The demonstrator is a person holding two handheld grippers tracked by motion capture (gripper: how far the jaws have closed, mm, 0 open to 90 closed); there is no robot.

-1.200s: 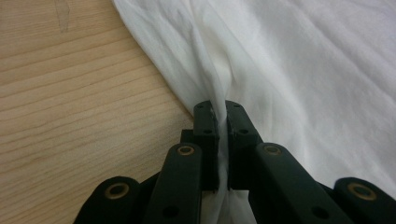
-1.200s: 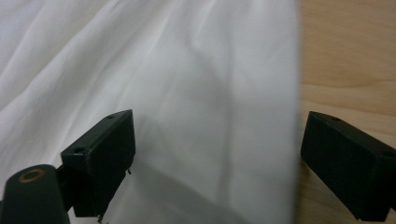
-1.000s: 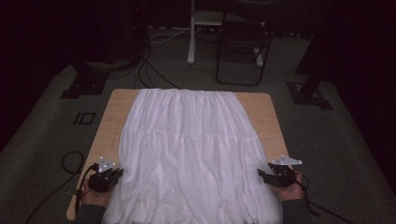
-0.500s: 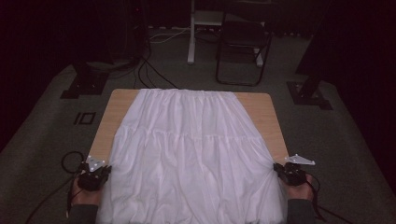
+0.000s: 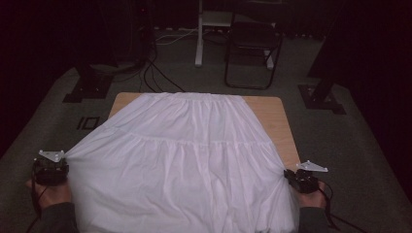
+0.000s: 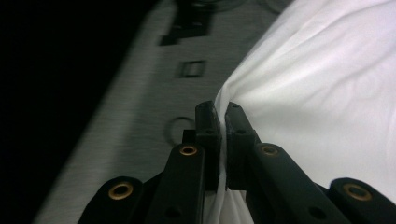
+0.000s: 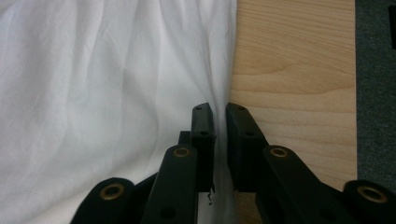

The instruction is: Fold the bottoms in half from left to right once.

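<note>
White skirt (image 5: pixel 184 160) spread across the wooden tabletop (image 5: pixel 272 119), pinched at both near corners.

The skirt lies waistband-far, hem toward the person, covering most of the tabletop and pulled taut sideways. The left hand-held gripper (image 6: pixel 219 116) is clamped on the skirt's left edge, out over the grey floor (image 5: pixel 58 131); the right hand-held gripper (image 7: pixel 218 116) is clamped on the right edge, beside bare wood. A folding chair (image 5: pixel 252 48) stands beyond the table.

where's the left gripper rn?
In the high view the left gripper sits at lower left, out past the wooden table over the carpet, clamped on the near-left corner of the white skirt.
</note>
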